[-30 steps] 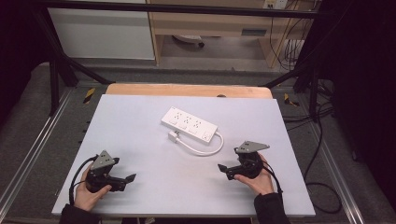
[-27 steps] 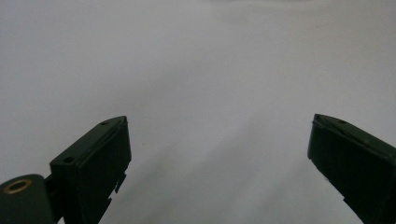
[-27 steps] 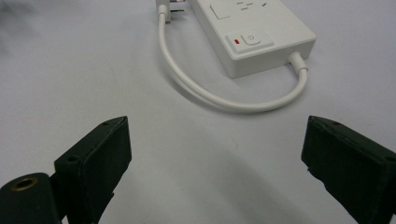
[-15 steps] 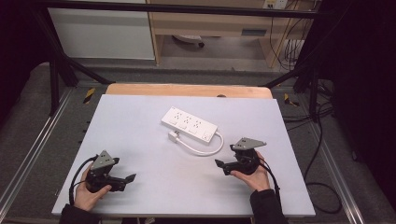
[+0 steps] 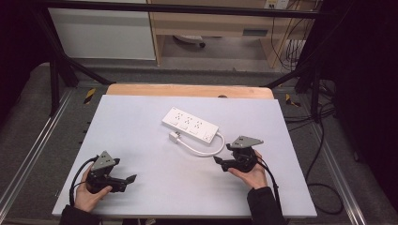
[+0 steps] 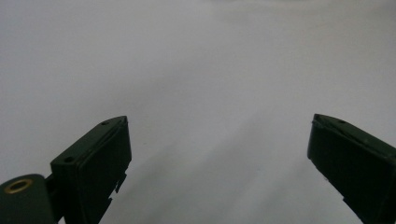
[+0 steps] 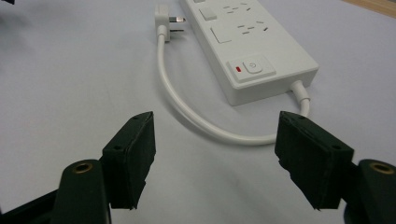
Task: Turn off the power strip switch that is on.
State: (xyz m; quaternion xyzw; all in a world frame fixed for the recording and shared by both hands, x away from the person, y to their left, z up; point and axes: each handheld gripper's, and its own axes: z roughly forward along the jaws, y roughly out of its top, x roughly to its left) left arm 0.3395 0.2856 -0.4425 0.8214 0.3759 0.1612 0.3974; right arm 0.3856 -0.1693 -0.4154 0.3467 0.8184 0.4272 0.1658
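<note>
Tabletop (image 5: 141,117): pale grey sheet filling the middle of the high view, a wooden edge along its far side.
Power strip (image 5: 190,124): white, lying flat and slanted just above the centre of the high view; in the right gripper view its switch end sits at upper centre.
Cord (image 5: 204,150): white, loops from the strip's right end back to the plug (image 5: 174,137), which rests just left of the strip.
Left tool (image 6: 217,154): lower left of the high view, jaws spread wide over bare tabletop, holding nothing.
Right tool (image 7: 215,161): right of centre in the high view, jaws spread, empty, near the cord loop without touching it.
</note>
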